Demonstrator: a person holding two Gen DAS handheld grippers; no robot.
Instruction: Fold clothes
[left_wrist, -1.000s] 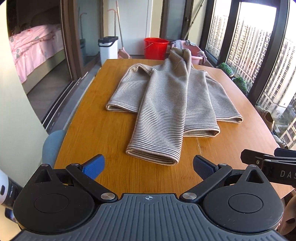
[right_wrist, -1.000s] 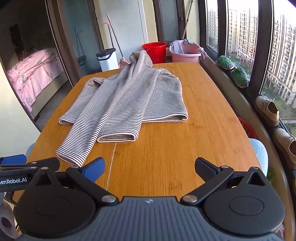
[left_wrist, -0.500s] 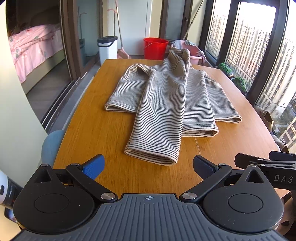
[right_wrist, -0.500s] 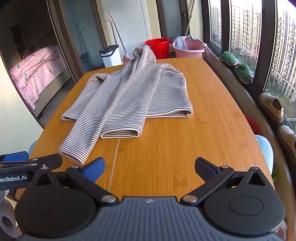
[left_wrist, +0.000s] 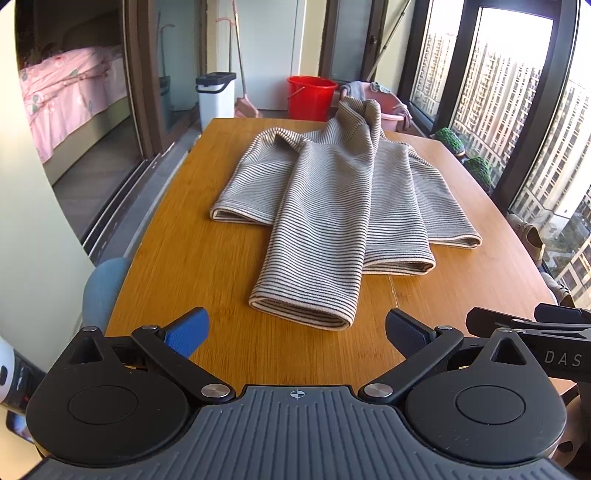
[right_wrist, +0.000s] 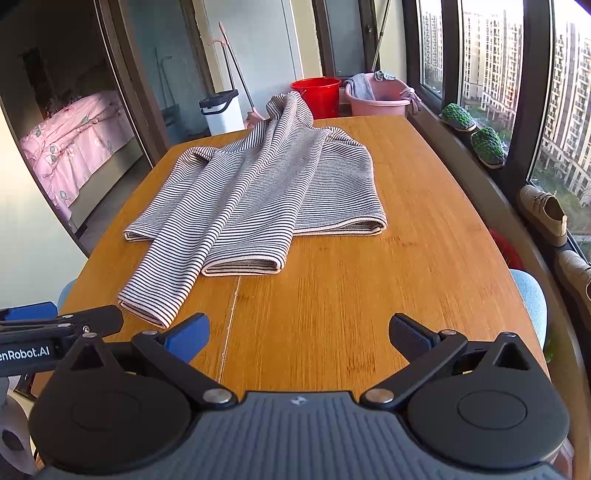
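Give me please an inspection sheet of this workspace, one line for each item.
Surface: wooden table, a seam running along its top.
Job's things: striped sweater lying on the table, sleeves folded over the body, nearest cuff close to the left gripper.
Clutter: nothing seen on the table.
Grippers: left gripper and right gripper both open, holding nothing.
Cables: nothing seen.
Surroundings: red bucket, pink basin, white bin, shoes on the sill, bed.

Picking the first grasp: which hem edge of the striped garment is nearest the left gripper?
The cuff end of the long striped sleeve, lying just ahead of the open left gripper. The two wider hems lie farther up the table.
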